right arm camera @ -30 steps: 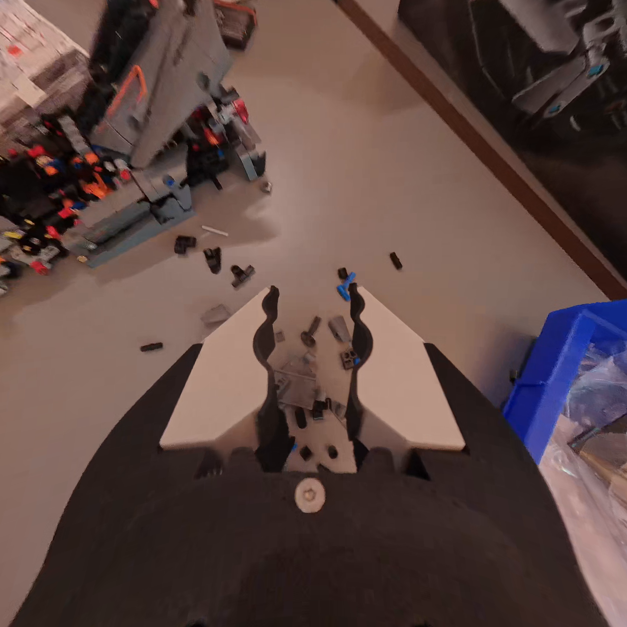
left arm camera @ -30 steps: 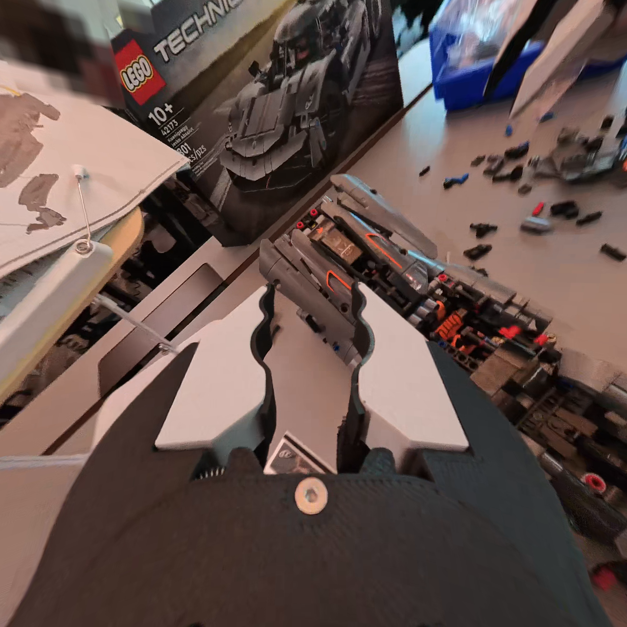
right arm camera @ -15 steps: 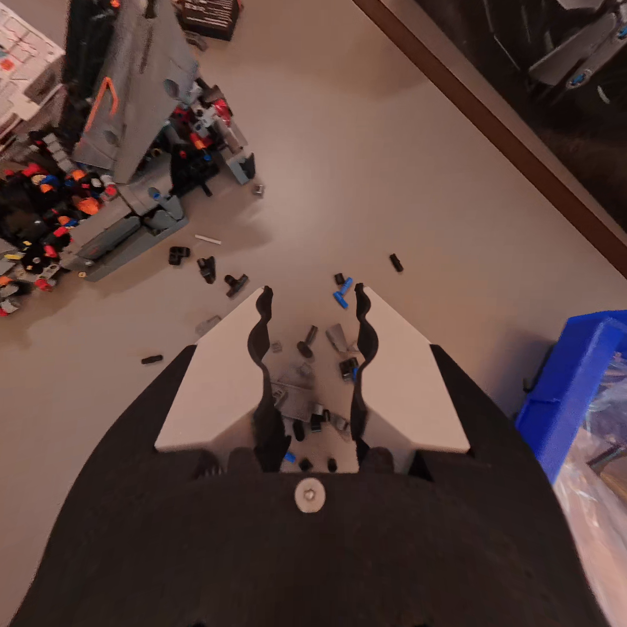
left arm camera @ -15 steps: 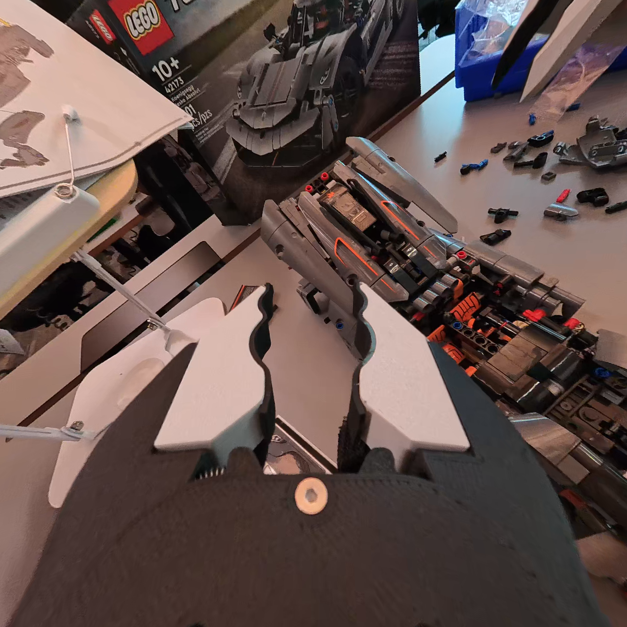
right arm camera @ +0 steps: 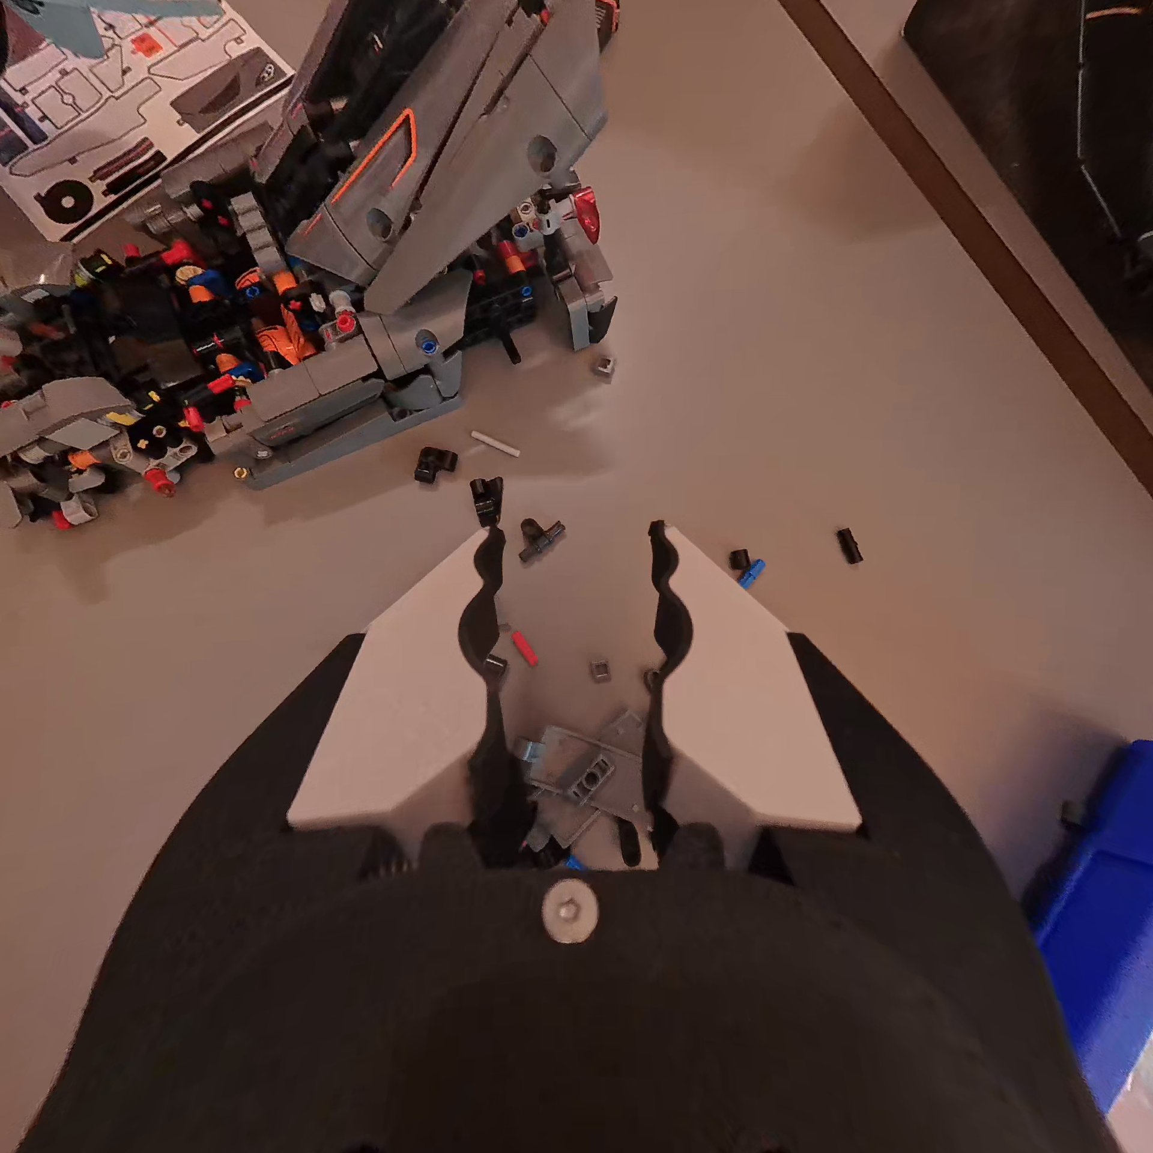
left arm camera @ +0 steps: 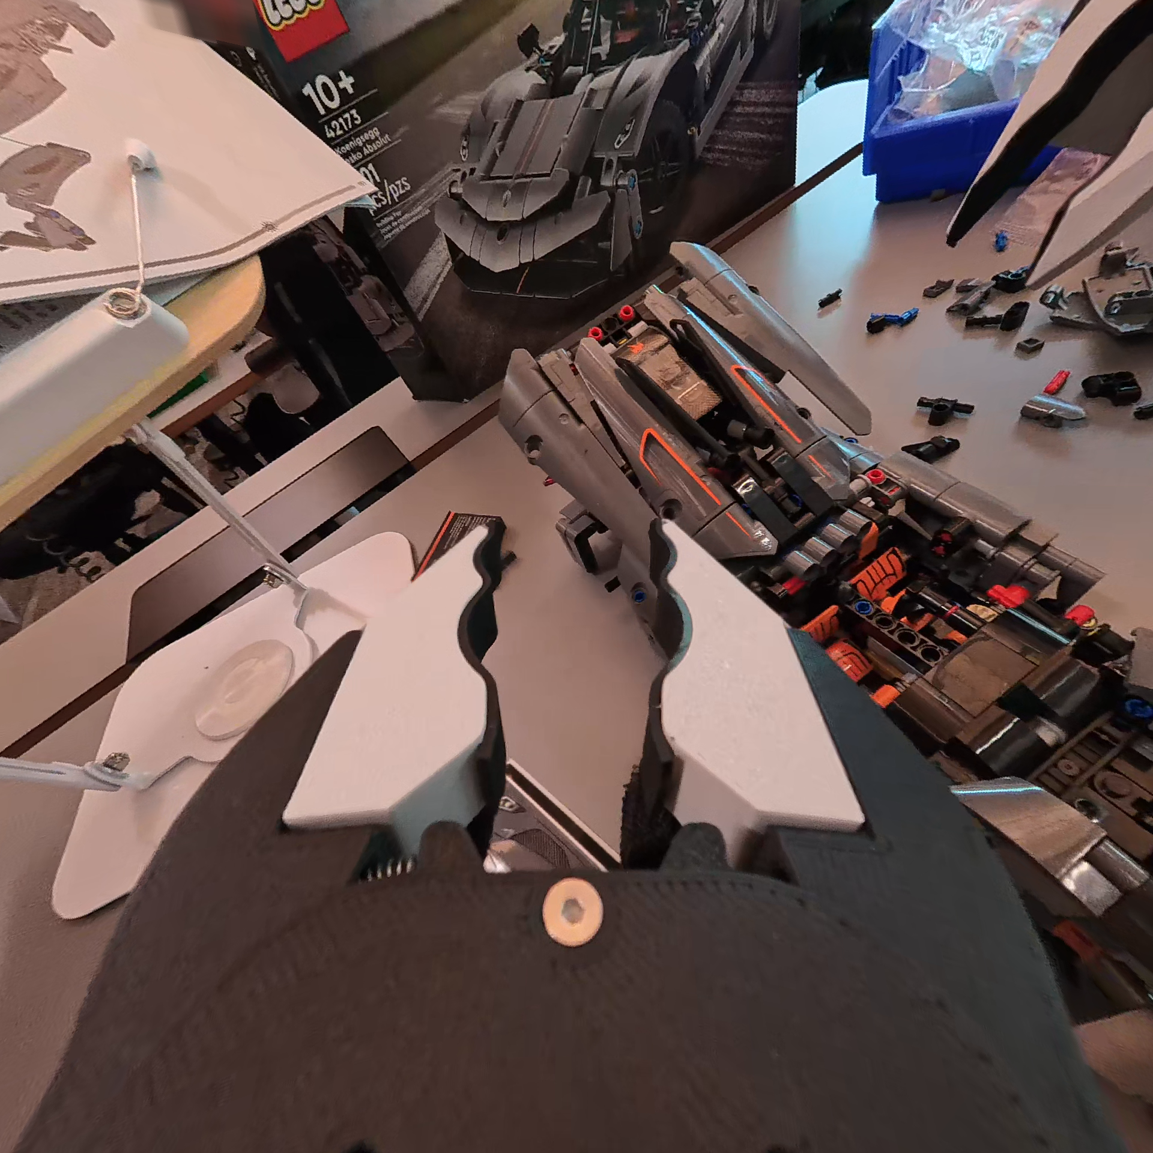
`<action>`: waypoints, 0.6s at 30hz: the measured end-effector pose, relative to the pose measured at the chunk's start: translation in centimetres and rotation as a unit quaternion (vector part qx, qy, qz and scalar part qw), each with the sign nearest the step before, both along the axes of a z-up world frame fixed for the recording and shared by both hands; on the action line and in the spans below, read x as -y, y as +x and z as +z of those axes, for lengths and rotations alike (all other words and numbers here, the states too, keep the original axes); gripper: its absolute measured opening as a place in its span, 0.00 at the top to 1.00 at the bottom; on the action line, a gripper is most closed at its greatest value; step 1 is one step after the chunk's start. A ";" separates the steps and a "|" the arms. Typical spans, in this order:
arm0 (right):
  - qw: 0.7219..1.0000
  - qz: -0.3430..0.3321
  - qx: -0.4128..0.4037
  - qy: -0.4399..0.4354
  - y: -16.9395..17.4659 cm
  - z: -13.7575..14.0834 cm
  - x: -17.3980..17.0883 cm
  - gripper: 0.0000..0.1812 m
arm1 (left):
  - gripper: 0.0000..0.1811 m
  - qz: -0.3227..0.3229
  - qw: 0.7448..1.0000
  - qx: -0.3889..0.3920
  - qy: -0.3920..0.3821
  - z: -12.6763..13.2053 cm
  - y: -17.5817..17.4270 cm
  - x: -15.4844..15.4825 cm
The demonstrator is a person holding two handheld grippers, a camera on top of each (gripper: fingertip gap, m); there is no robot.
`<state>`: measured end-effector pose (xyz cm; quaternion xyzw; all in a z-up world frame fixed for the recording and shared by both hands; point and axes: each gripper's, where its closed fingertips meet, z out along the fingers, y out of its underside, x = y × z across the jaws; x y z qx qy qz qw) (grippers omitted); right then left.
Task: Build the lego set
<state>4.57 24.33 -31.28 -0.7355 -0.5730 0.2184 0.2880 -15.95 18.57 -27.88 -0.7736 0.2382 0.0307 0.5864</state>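
Here both tools gape, holding nothing. Between the right tool's (right arm camera: pixel 571 530) wavy black pads lies a flat grey plate piece (right arm camera: pixel 586 770) on the smooth table (right arm camera: pixel 780 349). The left tool's (left arm camera: pixel 574 533) right fingertip sits beside the angular grey-and-orange car model (left arm camera: pixel 717 449), ahead and right.

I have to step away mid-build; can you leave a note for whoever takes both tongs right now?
Left tongs: open, empty, beside the part-built grey and orange car model.
Right tongs: open, empty, above loose pieces: grey panel assembly, red pin, black connector.
Done: main body and side panels assembled.
Left: fit the scattered pieces; more bags in the blue bin.
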 end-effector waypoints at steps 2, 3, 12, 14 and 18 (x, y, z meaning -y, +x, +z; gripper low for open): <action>1.000 0.005 -0.001 0.001 -0.1 0.0 0.2 0.74 | 0.75 0.001 1.000 0.005 0.004 0.3 -0.2 0.0; 1.000 0.006 0.000 0.002 -0.1 0.0 0.2 0.75 | 0.75 0.002 1.000 0.007 0.004 0.4 -0.3 0.0; 1.000 0.012 -0.007 0.013 0.3 0.9 0.3 0.78 | 0.76 0.001 1.000 0.004 0.000 0.0 -0.4 -0.1; 1.000 0.014 -0.006 0.010 1.0 1.5 0.6 0.78 | 0.75 0.003 1.000 0.005 0.001 0.1 -0.6 -0.1; 1.000 0.011 0.007 0.006 3.4 2.8 1.7 0.75 | 0.76 0.006 1.000 0.013 0.003 0.3 -0.8 -0.1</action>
